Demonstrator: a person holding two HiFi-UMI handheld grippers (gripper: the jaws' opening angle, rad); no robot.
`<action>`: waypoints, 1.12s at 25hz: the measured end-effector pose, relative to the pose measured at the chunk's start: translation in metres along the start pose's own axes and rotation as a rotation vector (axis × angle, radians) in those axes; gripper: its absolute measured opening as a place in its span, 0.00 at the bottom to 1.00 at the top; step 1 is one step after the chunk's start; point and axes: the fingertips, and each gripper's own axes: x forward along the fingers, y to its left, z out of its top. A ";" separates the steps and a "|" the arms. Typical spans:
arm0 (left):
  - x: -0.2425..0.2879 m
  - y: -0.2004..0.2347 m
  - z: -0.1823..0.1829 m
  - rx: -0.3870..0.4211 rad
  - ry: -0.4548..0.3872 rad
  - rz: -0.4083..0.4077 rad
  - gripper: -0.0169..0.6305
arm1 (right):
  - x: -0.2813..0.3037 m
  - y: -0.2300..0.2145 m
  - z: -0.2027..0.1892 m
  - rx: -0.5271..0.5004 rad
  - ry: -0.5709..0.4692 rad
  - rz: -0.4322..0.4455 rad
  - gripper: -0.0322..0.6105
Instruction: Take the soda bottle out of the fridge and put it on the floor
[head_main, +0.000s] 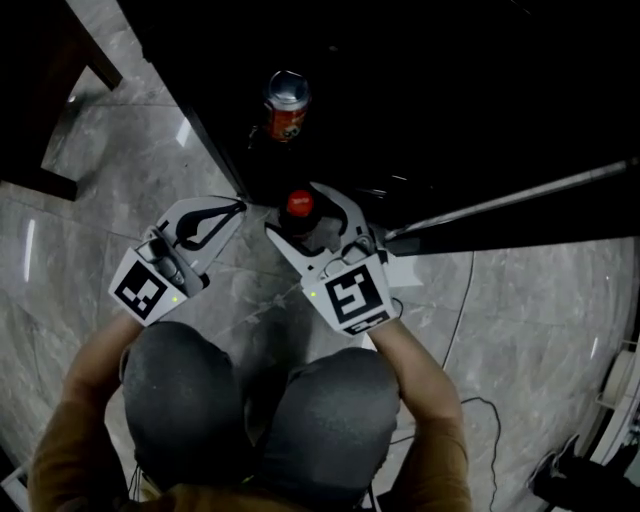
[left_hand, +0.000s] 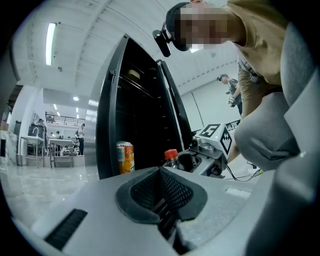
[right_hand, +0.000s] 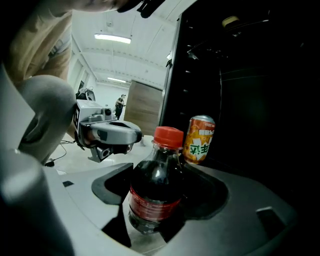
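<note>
The soda bottle (head_main: 300, 203), dark with a red cap and red label, stands upright between the jaws of my right gripper (head_main: 308, 218), which is shut on its body (right_hand: 155, 185). It is low at the fridge's open front, over pale floor; whether its base touches the floor I cannot tell. My left gripper (head_main: 238, 207) sits just left of it, pads together and holding nothing (left_hand: 161, 192). From the left gripper view the bottle's cap (left_hand: 171, 156) shows beside the right gripper's body.
An orange drink can (head_main: 287, 105) stands deeper inside the dark fridge (head_main: 420, 90), behind the bottle (right_hand: 199, 139). The open fridge door (head_main: 520, 195) stretches to the right. Grey marble floor (head_main: 130, 170) lies around my knees, and a cable (head_main: 480, 410) runs at the right.
</note>
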 end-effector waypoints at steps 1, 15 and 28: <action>0.000 0.001 -0.005 -0.006 0.006 0.012 0.02 | 0.003 0.004 -0.007 0.009 0.007 0.011 0.53; 0.005 -0.010 -0.079 -0.092 0.136 0.003 0.02 | 0.034 0.048 -0.112 0.030 0.165 0.034 0.53; -0.001 -0.012 -0.080 -0.101 0.128 -0.014 0.02 | 0.060 0.073 -0.165 0.060 0.279 0.075 0.53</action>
